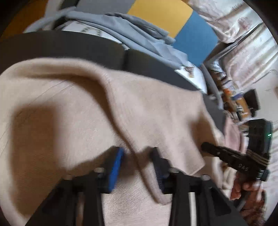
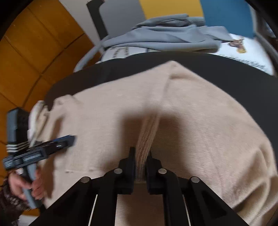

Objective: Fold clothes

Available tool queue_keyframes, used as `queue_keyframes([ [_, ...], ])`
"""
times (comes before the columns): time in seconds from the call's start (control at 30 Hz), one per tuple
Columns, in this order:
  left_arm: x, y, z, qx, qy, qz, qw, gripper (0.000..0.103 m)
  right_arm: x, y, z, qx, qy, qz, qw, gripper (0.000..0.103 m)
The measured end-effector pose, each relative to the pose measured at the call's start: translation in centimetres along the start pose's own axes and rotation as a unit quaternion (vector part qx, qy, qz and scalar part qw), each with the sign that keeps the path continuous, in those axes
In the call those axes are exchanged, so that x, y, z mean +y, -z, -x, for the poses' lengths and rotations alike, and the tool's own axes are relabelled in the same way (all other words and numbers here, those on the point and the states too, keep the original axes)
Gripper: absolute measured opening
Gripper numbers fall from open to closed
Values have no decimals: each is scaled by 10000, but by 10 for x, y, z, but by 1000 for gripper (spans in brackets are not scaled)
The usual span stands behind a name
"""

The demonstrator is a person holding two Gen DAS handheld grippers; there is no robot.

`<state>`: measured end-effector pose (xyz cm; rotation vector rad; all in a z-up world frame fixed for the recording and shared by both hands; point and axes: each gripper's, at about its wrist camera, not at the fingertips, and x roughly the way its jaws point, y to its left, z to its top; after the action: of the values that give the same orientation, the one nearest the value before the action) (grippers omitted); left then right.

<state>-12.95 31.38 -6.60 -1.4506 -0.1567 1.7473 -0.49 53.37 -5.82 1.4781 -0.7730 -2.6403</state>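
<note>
Beige sweater (image 2: 191,121) spread over a dark table (image 2: 217,66), one fold raised as a ridge (image 1: 111,97) across the cloth. Right gripper (image 2: 141,156) clamped on a ribbed strip (image 2: 144,139) of the sweater; left gripper (image 1: 137,156) parted, blue pad (image 1: 116,170) and dark finger either side of a hanging fold, contact unclear. Beyond the table, grey garment (image 2: 165,34) heaped over white printed cloth (image 2: 243,52); behind, yellow (image 1: 161,15) and blue (image 1: 194,36) panels.

Beige sweater (image 1: 73,111) cut off at bottom and left edges; table (image 1: 60,50) mostly hidden under it; right-side clutter (image 1: 232,102) blurred, unidentifiable; white printed item (image 2: 243,52) partly under grey garment (image 2: 161,38).
</note>
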Motion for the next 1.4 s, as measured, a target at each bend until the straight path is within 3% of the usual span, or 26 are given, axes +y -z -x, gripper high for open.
queue_keyframes([
  [0.03, 0, -10, 2, 24, 258, 64, 9996, 5, 3, 0, 3, -14, -175, -46, 9998, 10],
  [0.17, 1, -55, 12, -240, 499, 201, 9983, 5, -3, -29, 17, -315, -895, -557, 9939, 10],
  [0.23, 12, -75, 14, -443, 385, 440, 9973, 5, -10, -50, 22, -543, -1174, -879, 9877, 9],
  [0.3, 23, -96, 15, -645, 271, 678, 9952, 5, -19, -69, 19, -852, -1150, -1236, 9820, 9],
  [0.37, 33, -116, 16, -846, 156, 916, 9921, 20, -27, -88, 13, -1186, -1080, -1622, 9736, 10],
  [0.4, 39, -126, 17, -946, 99, 1035, 9901, 23, -32, -97, 11, -1352, -1043, -1813, 9685, 13],
  [0.5, 68, -133, 22, -1267, 87, 1555, 9796, 22, -52, -110, 6, -1786, -572, -2374, 9531, 65],
  [0.57, 89, -115, 27, -1396, -123, 1647, 9763, 22, -64, -100, 11, -1943, -347, -2527, 9472, 66],
  [0.6, 97, -107, 29, -1431, -302, 1625, 9758, 21, -63, -94, 12, -1891, -229, -2360, 9529, 66],
  [0.67, 99, -89, 33, -1544, -589, 1211, 9788, 19, -52, -81, 9, -1657, 83, -1817, 9692, 66],
  [0.73, 93, -71, 36, -1670, -918, 590, 9799, 19, -32, -67, 2, -1363, 186, -1197, 9832, 54],
  [0.8, 76, -58, 36, -1784, -1500, -242, 9722, 20, -13, -54, -5, -1061, 288, -570, 9923, 48],
  [0.87, 69, -52, 35, -1786, -1737, -634, 9664, 20, -5, -55, -16, -833, -233, -539, 9948, 48],
  [0.97, 91, -60, 41, -1828, -1523, -336, 9707, 20, 9, -68, -44, -449, -1068, -846, 9897, 48],
  [1.03, 103, -64, 42, -1841, -1179, -141, 9757, 20, 15, -75, -67, -160, -1131, -1090, 9875, 52],
  [1.17, 118, -59, 47, -1995, -663, 85, 9776, 20, 31, -108, -89, -188, -1218, -1201, 9851, 55],
  [1.27, 119, -54, 50, -2051, -603, 84, 9769, 20, 41, -141, -92, -554, -1246, -1216, 9832, 55],
  [1.4, 123, -55, 48, -2093, -432, 165, 9768, 20, 46, -175, -74, -1538, -1478, -1470, 9659, 63],
])
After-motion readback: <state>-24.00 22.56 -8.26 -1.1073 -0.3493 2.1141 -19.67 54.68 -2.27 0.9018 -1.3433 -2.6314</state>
